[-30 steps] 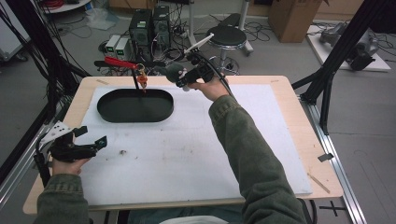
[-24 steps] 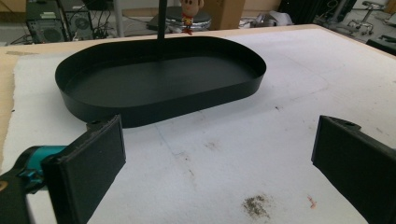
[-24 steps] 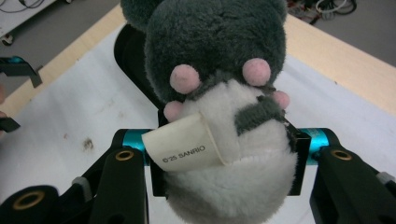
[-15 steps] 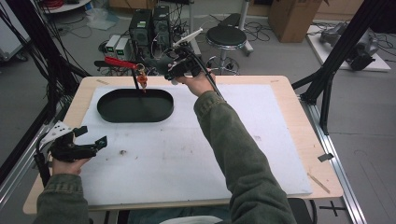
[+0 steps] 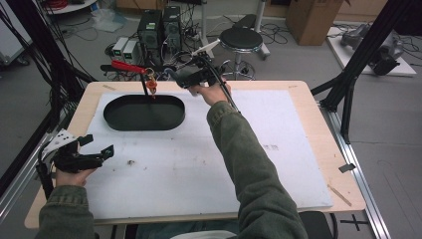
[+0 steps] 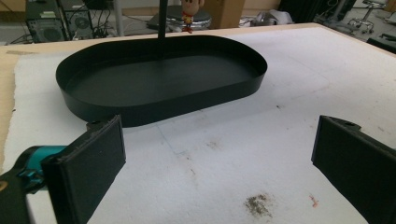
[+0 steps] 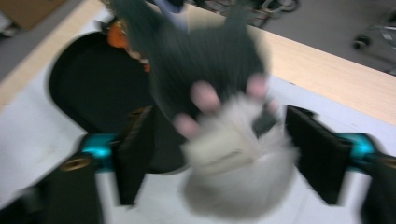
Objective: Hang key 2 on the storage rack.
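— My right gripper (image 5: 175,76) has slid a little left along the far edge of the pale wooden desk (image 5: 308,94) over the last 1 second, and now sits just right of the black oval metal tray (image 5: 144,112).

— Is it pinching anything?

— A grey and white plush toy with pink paw pads (image 7: 233,172) sits between its 2 jaws. The right gripper view is too blurred to show whether the pads press on it, so I cannot tell. The jaws stand wide.

— What does the shift mean?

— I judge the toy is headed for the tray, and the tray is now close.

— And the other hand?

— My left gripper (image 5: 98,144) has not moved. It is spread, with nothing in it, by the near left edge, and the tray is ahead of it.

— Any obstacles?

— A small red and orange figurine (image 5: 151,85) hangs on a black post at the tray's far rim, between my right gripper and the tray's middle. I would pass on the near side of it. The white mat (image 5: 199,164) is bare on that side. Behind the gripper the desk ends.
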`<state>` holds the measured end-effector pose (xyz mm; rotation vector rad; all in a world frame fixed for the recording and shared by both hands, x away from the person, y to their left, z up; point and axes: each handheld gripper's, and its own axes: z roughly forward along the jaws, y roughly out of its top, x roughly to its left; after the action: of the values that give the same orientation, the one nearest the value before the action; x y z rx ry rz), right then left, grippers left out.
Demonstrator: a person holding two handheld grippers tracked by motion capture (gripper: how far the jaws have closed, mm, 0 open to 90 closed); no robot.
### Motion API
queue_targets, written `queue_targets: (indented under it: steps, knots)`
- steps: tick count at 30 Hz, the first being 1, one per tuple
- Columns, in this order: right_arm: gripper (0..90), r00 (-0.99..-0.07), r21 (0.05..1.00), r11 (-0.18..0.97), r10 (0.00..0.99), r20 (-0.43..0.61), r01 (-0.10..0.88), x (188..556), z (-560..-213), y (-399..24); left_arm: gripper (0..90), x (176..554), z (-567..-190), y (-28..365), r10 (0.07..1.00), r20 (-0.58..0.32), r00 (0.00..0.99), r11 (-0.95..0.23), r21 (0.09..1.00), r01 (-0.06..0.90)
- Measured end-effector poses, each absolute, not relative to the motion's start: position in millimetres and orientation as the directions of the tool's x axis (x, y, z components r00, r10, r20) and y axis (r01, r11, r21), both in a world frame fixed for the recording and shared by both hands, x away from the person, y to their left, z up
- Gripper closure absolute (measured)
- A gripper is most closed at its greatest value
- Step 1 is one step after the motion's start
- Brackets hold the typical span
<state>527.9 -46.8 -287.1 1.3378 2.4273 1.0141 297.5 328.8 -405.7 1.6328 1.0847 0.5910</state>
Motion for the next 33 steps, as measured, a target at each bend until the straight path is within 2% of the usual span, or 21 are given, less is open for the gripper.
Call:
queue_targets:
  steps: [5, 7, 14, 21, 25, 33]
  knots:
    - [10.2, -0.565, 0.652, 0.351, 0.812, 0.146, 0.672, 525.2, -294.8, -57.9, 3.3, 297.7, -405.9, 328.2, 0.872, -0.133, 0.471, -0.053, 0.931, 0.362]
    - [0.3, -0.586, 0.664, 0.356, 0.796, 0.152, 0.657, 524.2, -297.0, -62.2, 3.2, 297.6, -405.9, 328.1, 0.872, -0.133, 0.471, -0.053, 0.931, 0.362]
    - [0.6, -0.66, 0.73, 0.336, 0.723, 0.205, 0.595, 513.8, -293.3, -81.6, 3.2, 298.2, -406.4, 327.1, 0.871, -0.135, 0.472, -0.054, 0.93, 0.365]
    - [0.6, -0.697, 0.753, 0.38, 0.703, 0.142, 0.538, 502.5, -290.9, -100.5, 3.3, 297.6, -406.2, 326.4, 0.87, -0.13, 0.475, -0.06, 0.929, 0.365]
    - [0.6, -0.717, 0.786, 0.367, 0.684, 0.135, 0.498, 495.6, -282.6, -110.1, 3.3, 298.0, -406.3, 326.9, 0.87, -0.13, 0.475, -0.062, 0.928, 0.368]
    - [0.6, -0.723, 0.796, 0.383, 0.685, 0.095, 0.468, 480.8, -280.5, -131.8, 3.3, 298.0, -406.3, 326.8, 0.871, -0.131, 0.474, -0.06, 0.929, 0.366]
